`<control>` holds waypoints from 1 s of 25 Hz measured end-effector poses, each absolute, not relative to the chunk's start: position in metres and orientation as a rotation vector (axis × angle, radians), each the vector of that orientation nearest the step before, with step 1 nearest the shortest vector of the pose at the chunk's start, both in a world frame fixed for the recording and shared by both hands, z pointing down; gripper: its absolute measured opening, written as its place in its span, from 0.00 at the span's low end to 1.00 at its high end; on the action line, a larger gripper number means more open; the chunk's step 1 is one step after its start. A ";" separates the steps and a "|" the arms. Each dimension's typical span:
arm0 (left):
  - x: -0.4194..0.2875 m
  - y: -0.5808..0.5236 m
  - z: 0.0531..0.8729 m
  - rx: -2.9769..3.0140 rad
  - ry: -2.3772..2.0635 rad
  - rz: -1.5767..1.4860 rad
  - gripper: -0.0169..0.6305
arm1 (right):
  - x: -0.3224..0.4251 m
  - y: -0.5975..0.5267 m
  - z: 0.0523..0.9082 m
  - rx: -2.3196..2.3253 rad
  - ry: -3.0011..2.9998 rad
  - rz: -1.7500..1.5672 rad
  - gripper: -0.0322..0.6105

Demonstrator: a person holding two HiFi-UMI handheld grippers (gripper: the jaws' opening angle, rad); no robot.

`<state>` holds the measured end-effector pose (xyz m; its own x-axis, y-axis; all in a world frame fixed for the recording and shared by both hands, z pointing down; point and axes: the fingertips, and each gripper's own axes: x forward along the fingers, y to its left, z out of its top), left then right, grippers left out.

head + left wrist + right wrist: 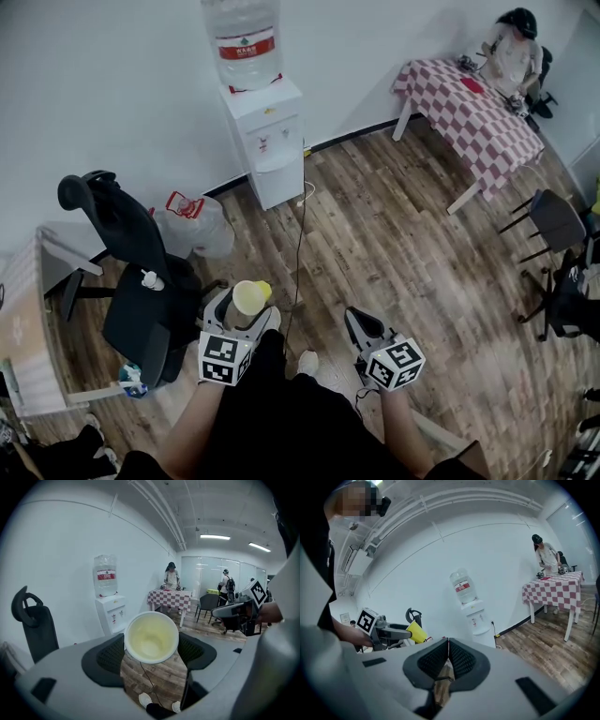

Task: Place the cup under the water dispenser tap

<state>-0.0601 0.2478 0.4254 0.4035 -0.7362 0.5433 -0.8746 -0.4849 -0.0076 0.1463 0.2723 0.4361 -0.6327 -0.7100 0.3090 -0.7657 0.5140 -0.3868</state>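
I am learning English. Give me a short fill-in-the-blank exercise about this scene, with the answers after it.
The left gripper holds a ____ cup.
The right gripper is shut and holds ____.
The bottle on the water dispenser has a ____ label.
Missing words: yellow; nothing; red.

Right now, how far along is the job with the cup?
Done: the yellow cup is picked up, clamped between the jaws of the left gripper. In hand: it is held above the wooden floor, well short of the water dispenser by the wall. Left: walk over and set the cup under a tap. The right gripper is shut and empty.
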 end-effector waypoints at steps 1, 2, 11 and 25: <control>-0.060 0.244 0.428 2.383 -1.402 0.708 0.59 | 0.144 0.270 0.438 1.280 -2.626 0.752 0.08; -0.061 0.239 0.430 2.381 -1.394 0.704 0.59 | 0.141 0.267 0.438 1.270 -2.621 0.746 0.08; -0.070 0.160 0.436 2.436 -1.340 0.671 0.59 | 0.114 0.196 0.432 1.279 -2.588 0.691 0.08; -0.109 0.023 0.430 2.509 -1.238 0.637 0.59 | 0.050 0.071 0.400 1.334 -2.578 0.616 0.08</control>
<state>-0.1088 0.0229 0.4297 0.5379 -0.6810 0.4969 -0.8003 -0.5977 0.0473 0.0499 0.0709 0.4003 -0.5836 -0.7393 0.3358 -0.8113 0.5134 -0.2797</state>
